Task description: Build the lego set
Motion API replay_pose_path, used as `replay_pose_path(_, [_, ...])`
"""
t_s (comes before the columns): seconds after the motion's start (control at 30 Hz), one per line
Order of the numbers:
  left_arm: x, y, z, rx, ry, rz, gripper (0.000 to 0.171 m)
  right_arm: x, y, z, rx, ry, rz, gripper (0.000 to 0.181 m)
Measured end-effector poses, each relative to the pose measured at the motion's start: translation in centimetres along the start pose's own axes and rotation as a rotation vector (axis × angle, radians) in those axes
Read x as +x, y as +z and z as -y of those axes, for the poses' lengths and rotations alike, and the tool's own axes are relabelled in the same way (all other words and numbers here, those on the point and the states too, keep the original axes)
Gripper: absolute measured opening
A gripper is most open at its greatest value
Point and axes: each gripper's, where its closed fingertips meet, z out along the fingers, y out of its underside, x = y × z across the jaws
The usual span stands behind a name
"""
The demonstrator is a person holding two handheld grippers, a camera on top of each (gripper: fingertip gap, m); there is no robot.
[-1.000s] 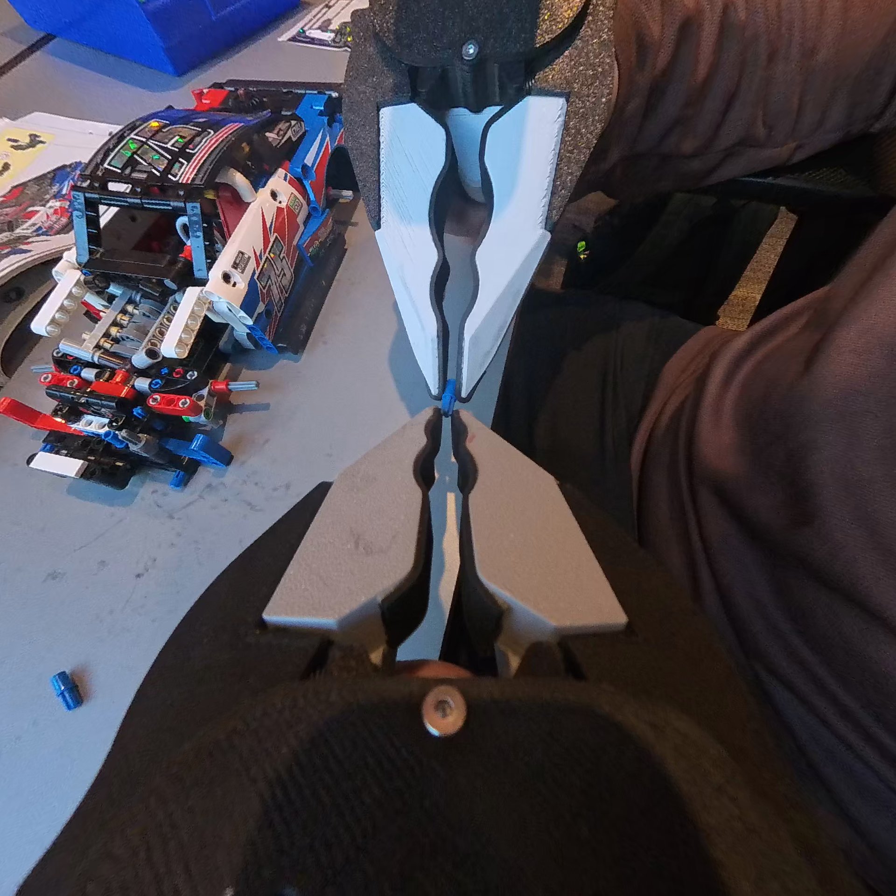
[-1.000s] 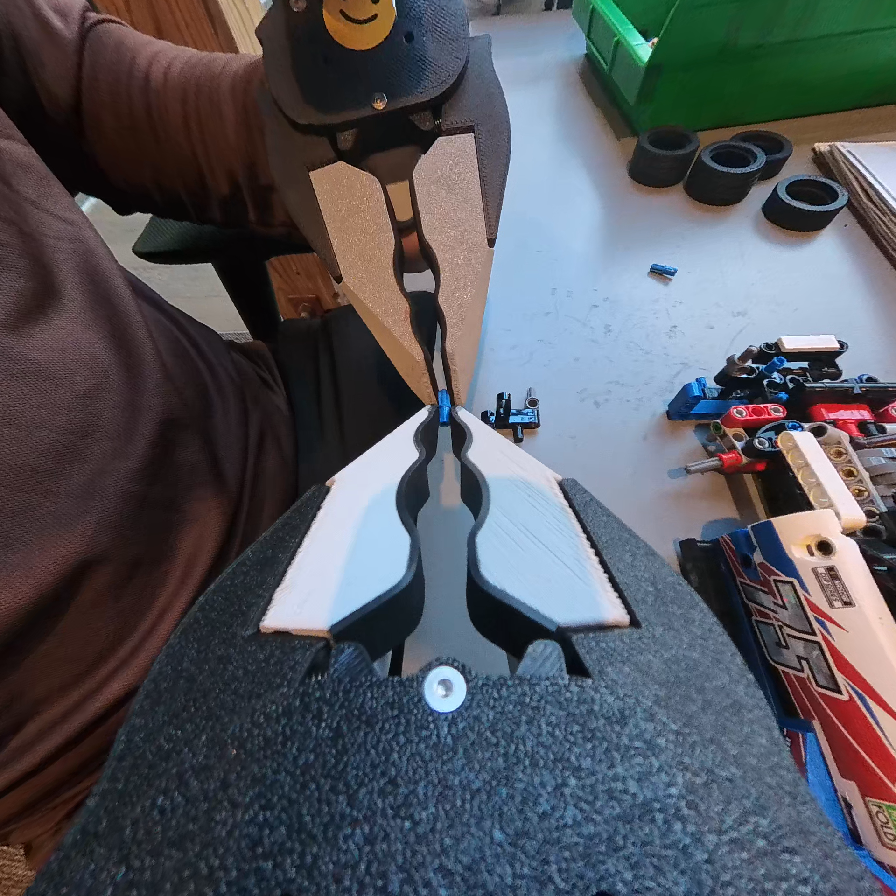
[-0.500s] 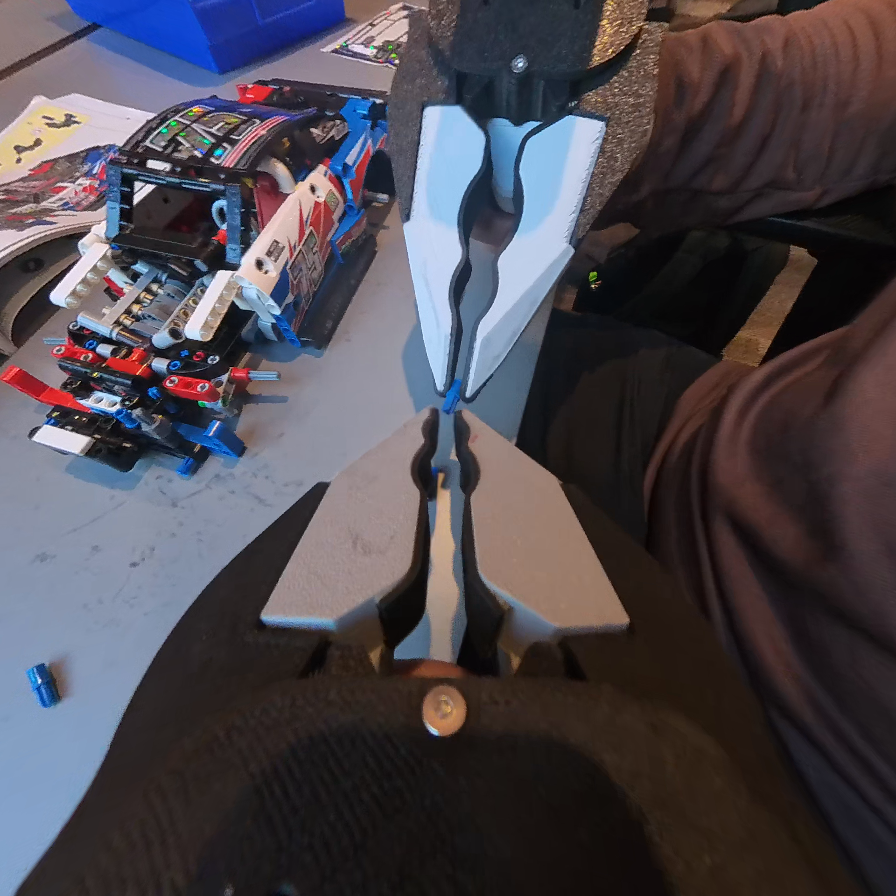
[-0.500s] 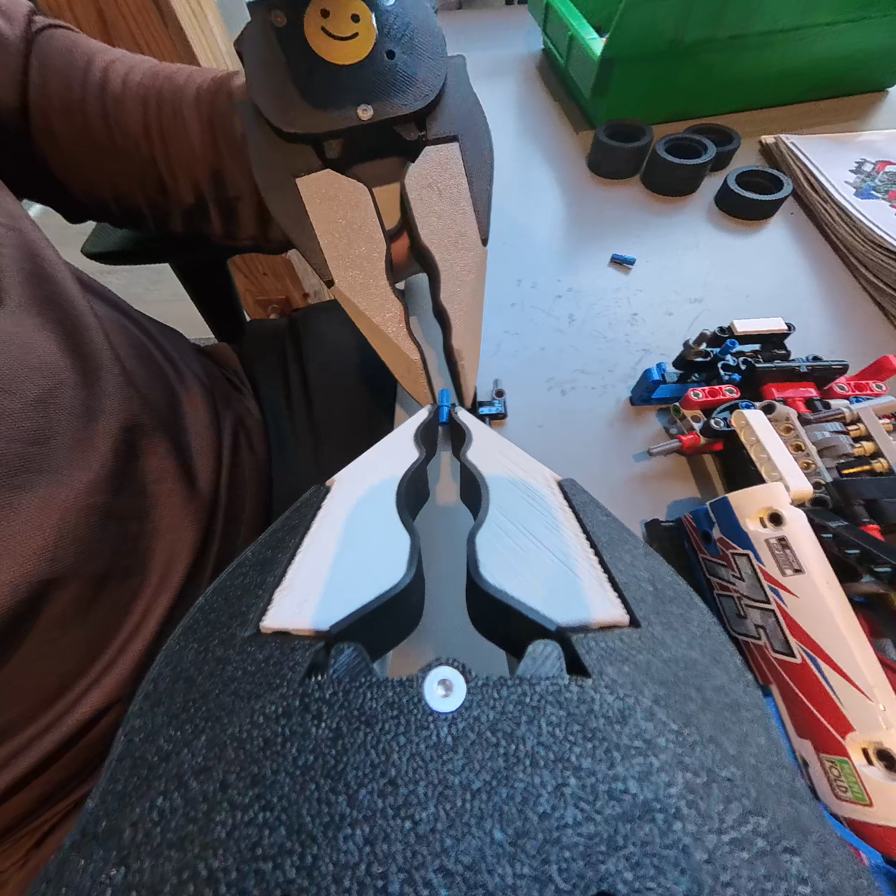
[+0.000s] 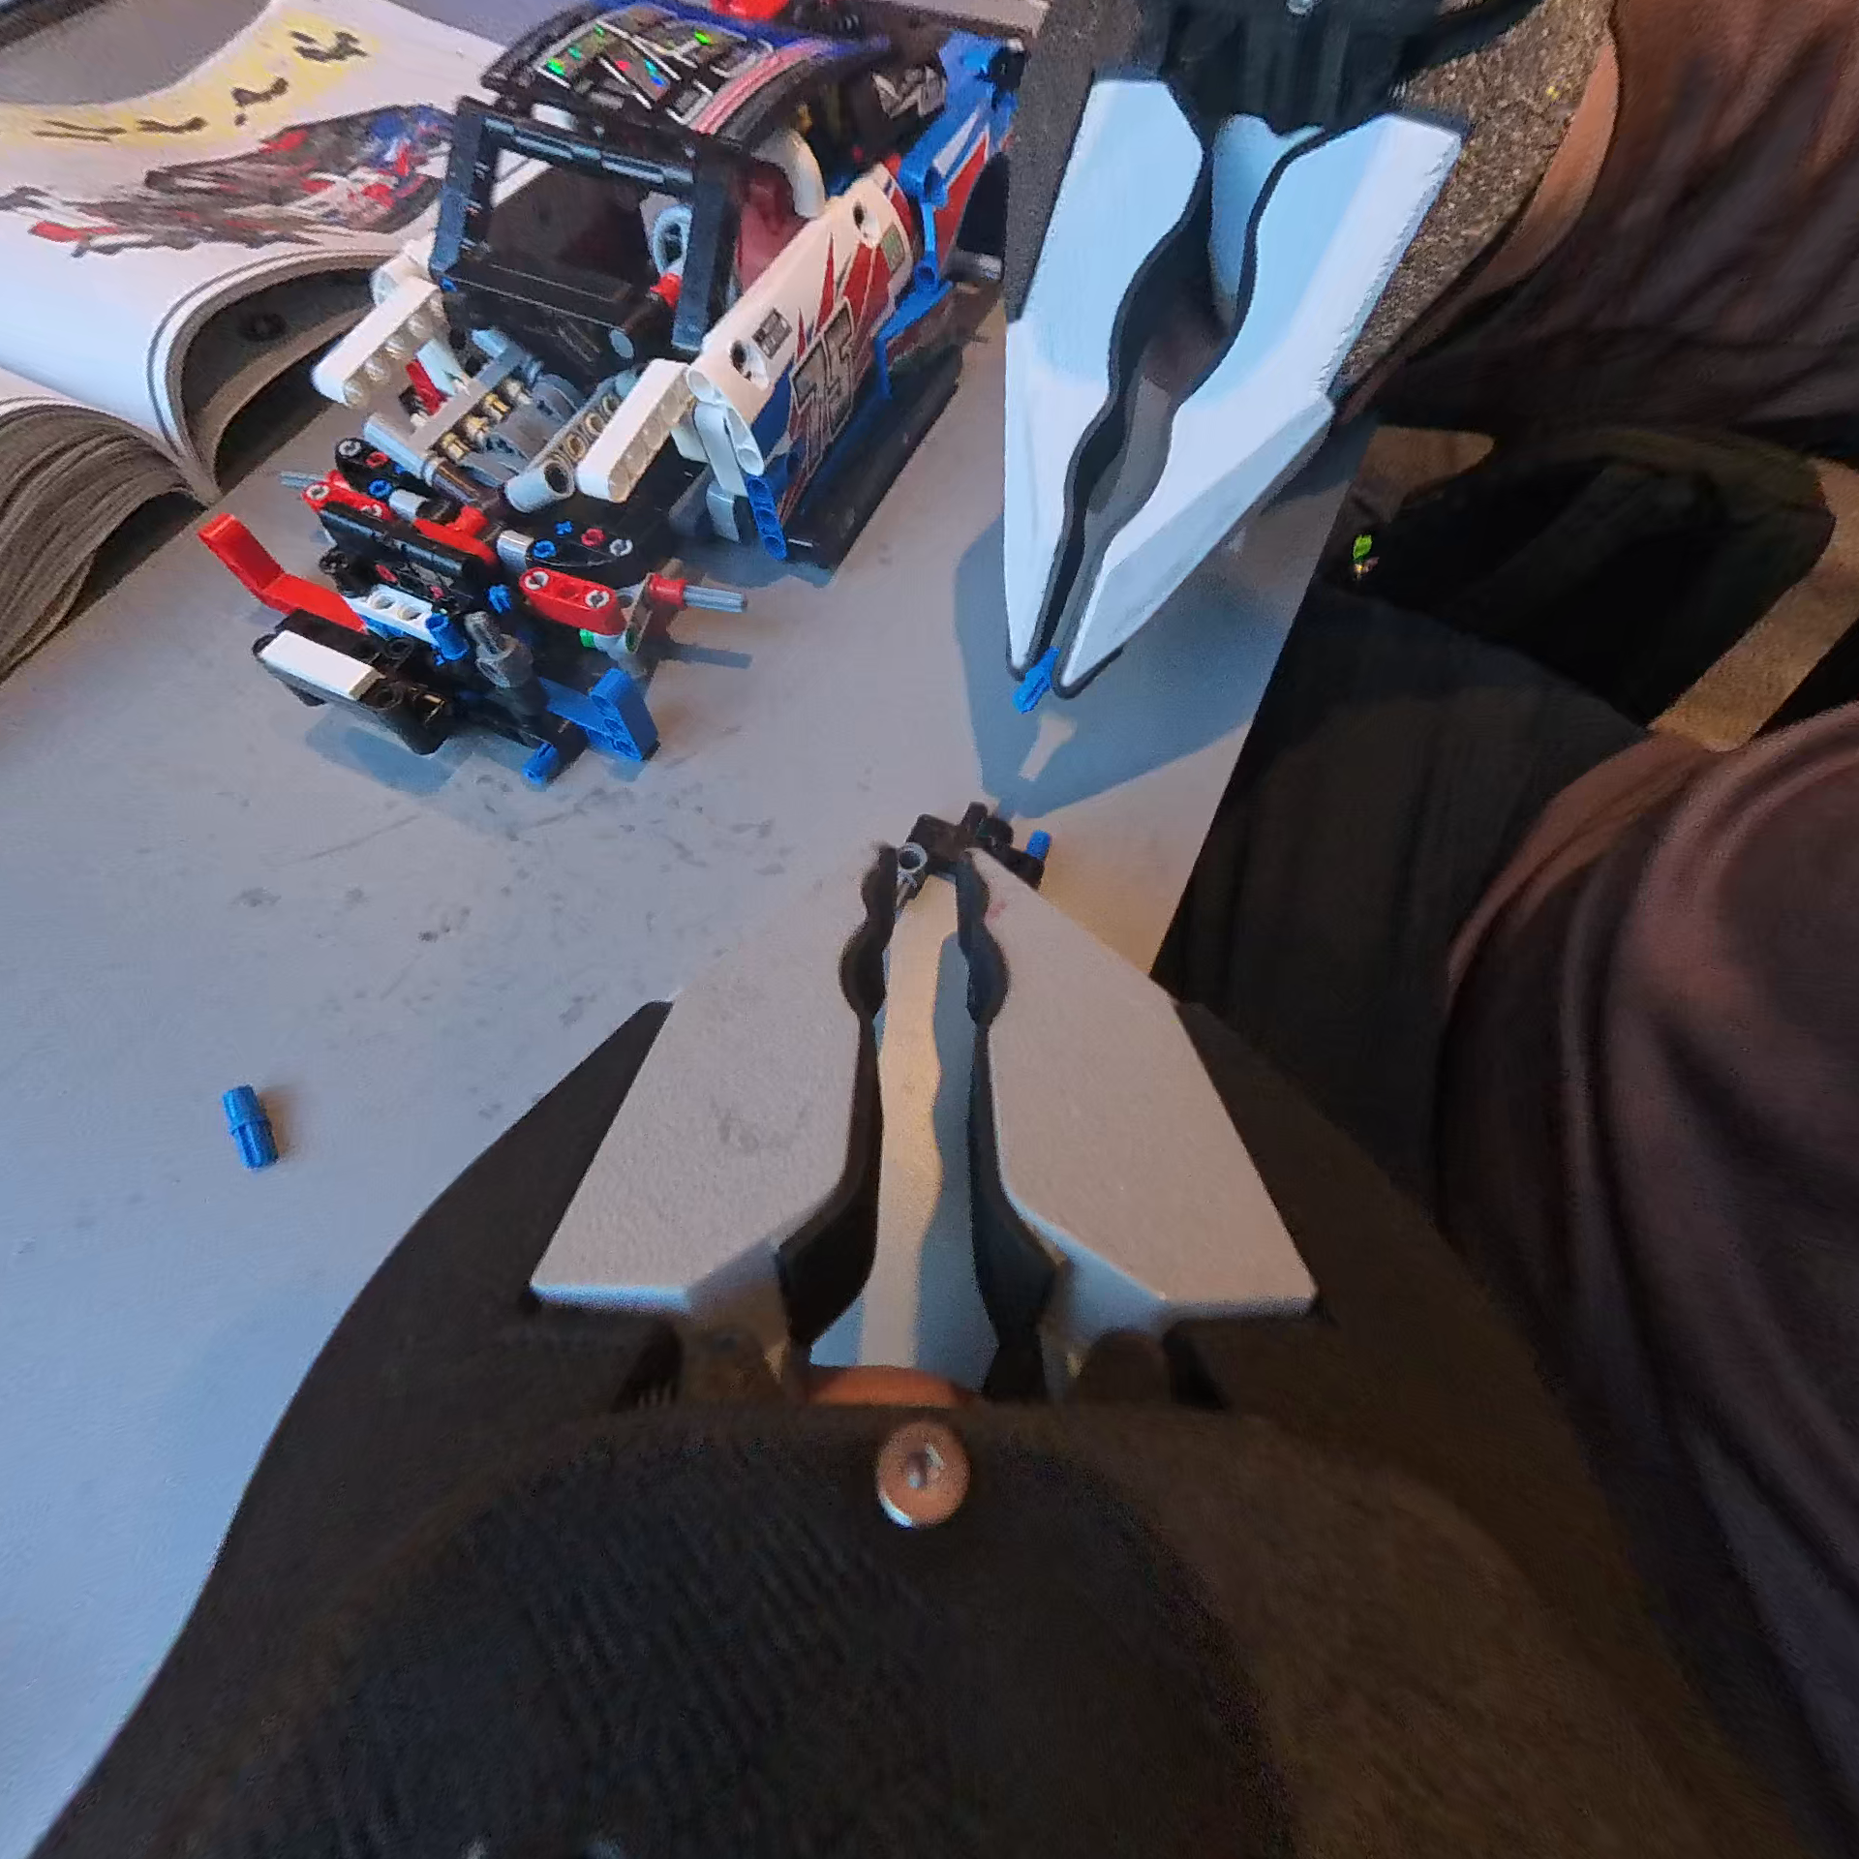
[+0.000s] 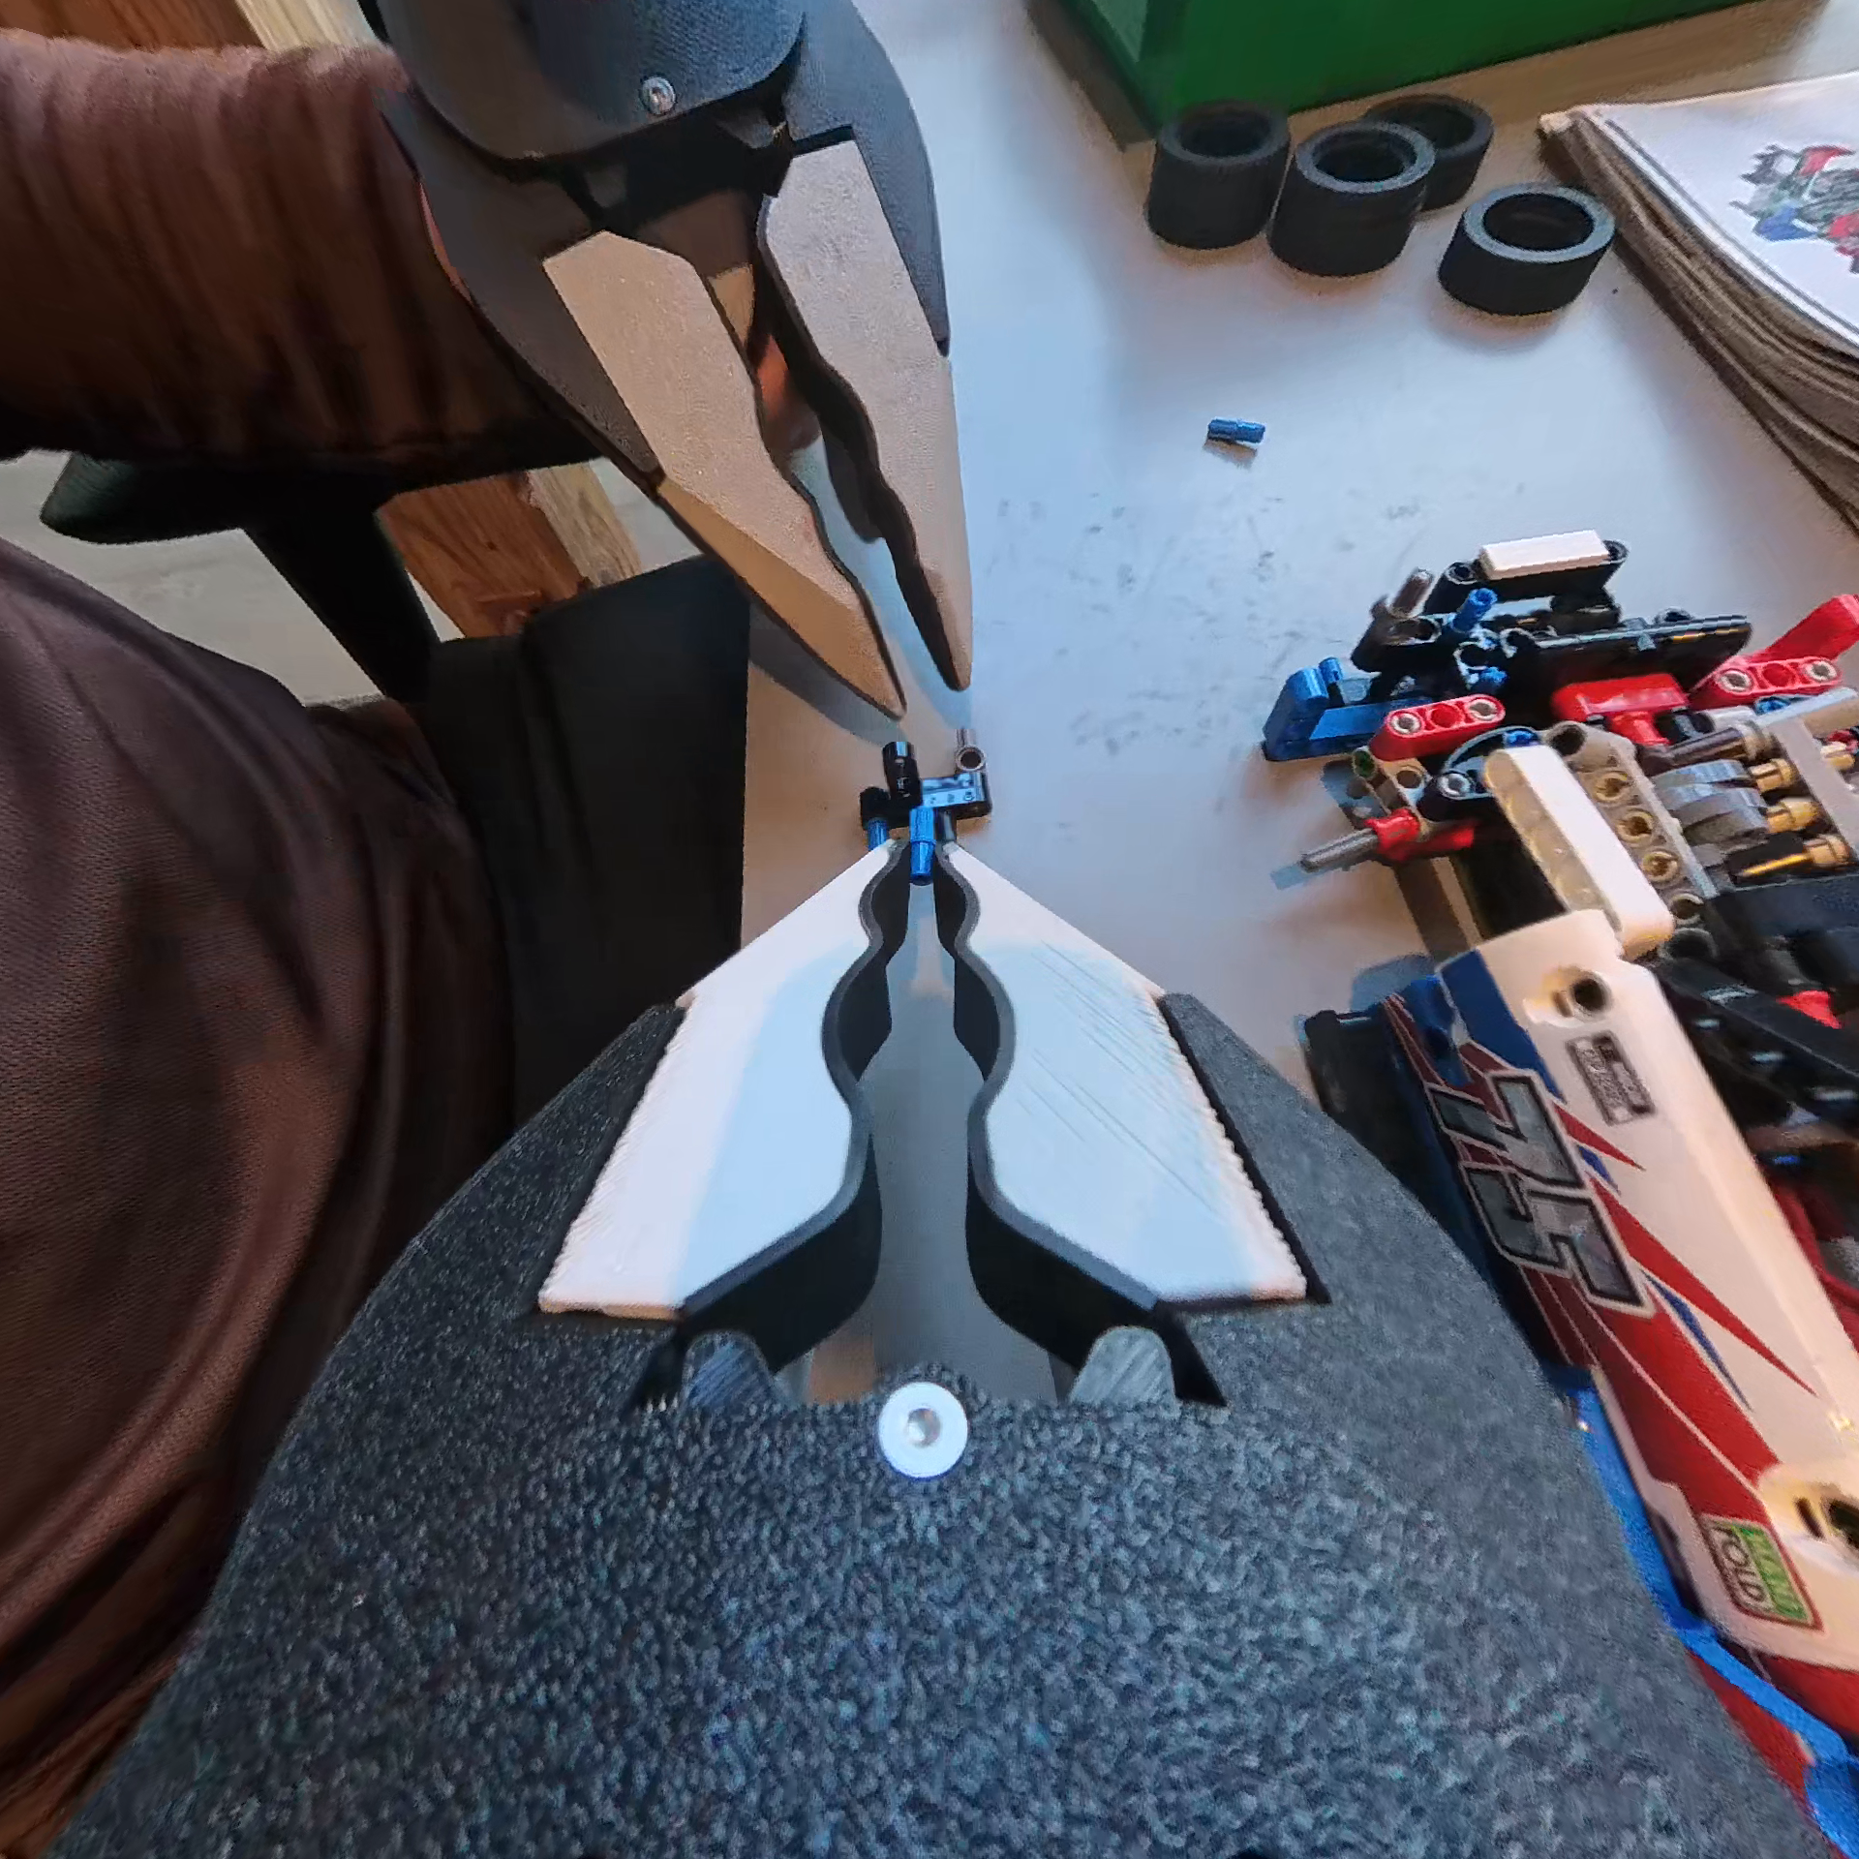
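Grey table [image 5: 251, 855], scuffed, person seated at its edge. Half-built car [image 5: 644, 332] sat to the side, clear of the work spot. Right gripper [image 6: 913, 853] pinched a blue pin [image 6: 919, 863] narrow at its tips, likely lining it up with the small black connector [image 6: 956, 790] lying near the table edge. Left gripper [image 5: 920, 867] hovered over the connector, fingers slightly parted, holding nothing, probably about to steady it.

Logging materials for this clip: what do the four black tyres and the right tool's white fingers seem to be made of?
The tyres look like matte black rubber: dull, no glints, soft rounded edges; hard plastic cannot be ruled out. The right tool has white fingers that look like 3D-printed plastic: fine parallel ridges run across the matte face, with a black lining of unclear material along the inner edge.
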Motion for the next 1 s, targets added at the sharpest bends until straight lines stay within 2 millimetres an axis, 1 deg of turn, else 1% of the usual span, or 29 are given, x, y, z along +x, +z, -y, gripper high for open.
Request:
replay_pose_path(0.07, [0.3, 0.4, -0.3, -0.031, 0.025, -0.022, 0.007, -0.1, 0.3, -0.1, -0.017, -0.004, -0.001, 0.004])
replay_pose_path(0.2, [0.7, 1.0, -1.0, -0.097, 0.035, -0.065, 0.012, -0.4, 0.9, 0.2, -0.014, 0.004, 0.009, 0.004])
replay_pose_path(0.3, [1.1, 1.0, -0.8, -0.088, 0.056, -0.089, 0.0, -0.5, 1.3, 0.1, -0.036, -0.002, 0.012, 0.004])
replay_pose_path(0.47, [1.4, 1.1, -0.8, -0.101, 0.086, -0.103, 0.001, -0.7, 1.8, 0.1, -0.053, -0.012, 0.017, 0.004])
replay_pose_path(0.57, [1.0, 1.2, -0.7, -0.115, 0.13, -0.078, 0.001, -0.7, 1.9, 0.1, -0.055, -0.005, 0.022, 0.004])
replay_pose_path(0.7, [1.2, 1.5, -0.8, -0.135, 0.149, -0.093, 0.009, -0.6, 1.7, 0.2, -0.047, 0.002, 0.024, 0.004])
replay_pose_path(0.8, [1.4, 1.6, -0.6, -0.129, 0.154, -0.11, 0.01, -0.5, 1.7, -0.1, -0.058, 0.002, 0.023, 0.004])
replay_pose_path(0.9, [1.5, 1.5, -0.2, -0.113, 0.144, -0.116, 0.01, -0.2, 1.5, -0.3, -0.063, 0.005, 0.019, 0.004])
replay_pose_path(1.0, [1.3, 1.6, -0.3, -0.116, 0.145, -0.109, 0.005, -0.1, 1.5, -0.2, -0.062, 0.011, 0.02, 0.004])
